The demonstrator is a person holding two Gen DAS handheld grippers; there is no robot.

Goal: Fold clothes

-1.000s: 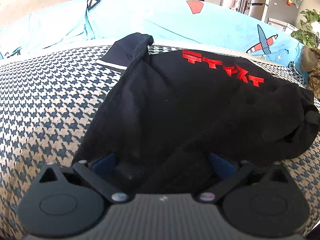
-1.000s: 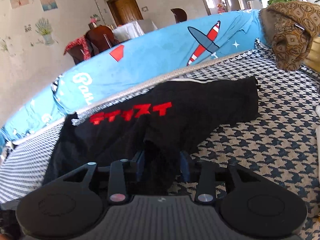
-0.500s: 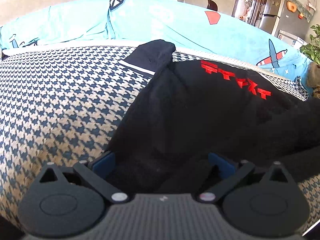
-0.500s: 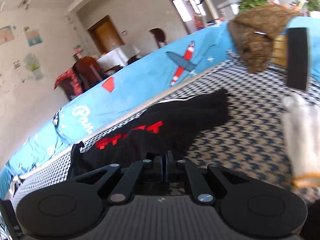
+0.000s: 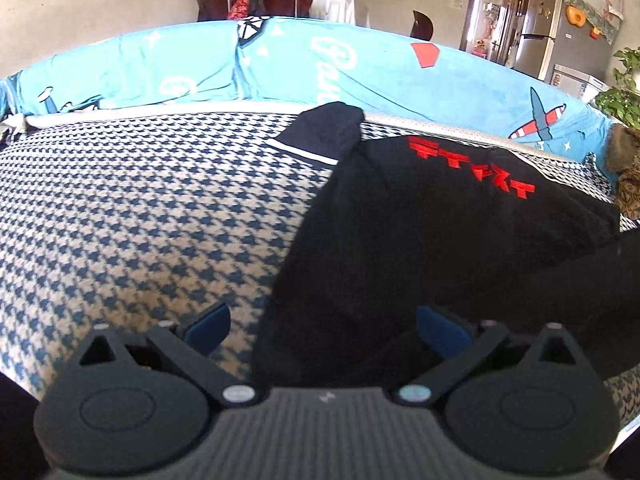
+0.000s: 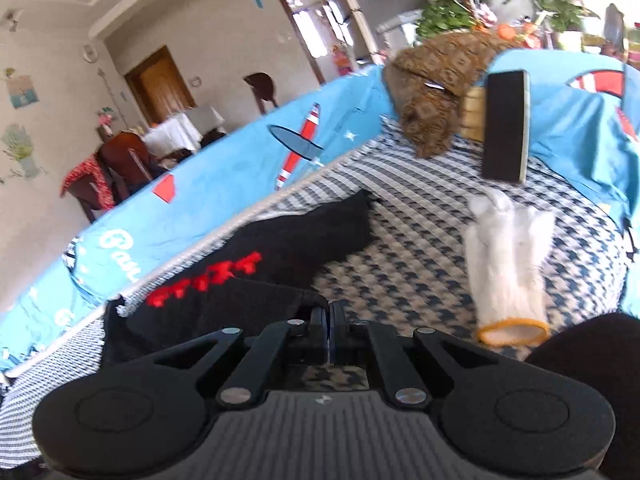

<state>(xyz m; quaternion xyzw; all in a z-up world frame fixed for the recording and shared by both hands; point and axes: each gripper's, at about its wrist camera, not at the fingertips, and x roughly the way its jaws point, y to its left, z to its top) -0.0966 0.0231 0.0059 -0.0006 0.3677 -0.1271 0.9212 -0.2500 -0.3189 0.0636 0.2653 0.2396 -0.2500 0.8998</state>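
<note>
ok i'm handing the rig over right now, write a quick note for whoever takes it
Left tool: open, fingers either side of the near edge of the black T-shirt with red lettering, gripping nothing.
Right tool: shut; it sits at the shirt's edge, but whether any fabric is pinched cannot be seen.
The shirt lies bunched on the blue and cream houndstooth sofa cover, one sleeve out towards the turquoise backrest.
A white knitted glove lies on the cover beside it.
Done: shirt partly gathered, no neat fold yet.
Left: flatten it, fold the sleeves in, fold it in half.
</note>
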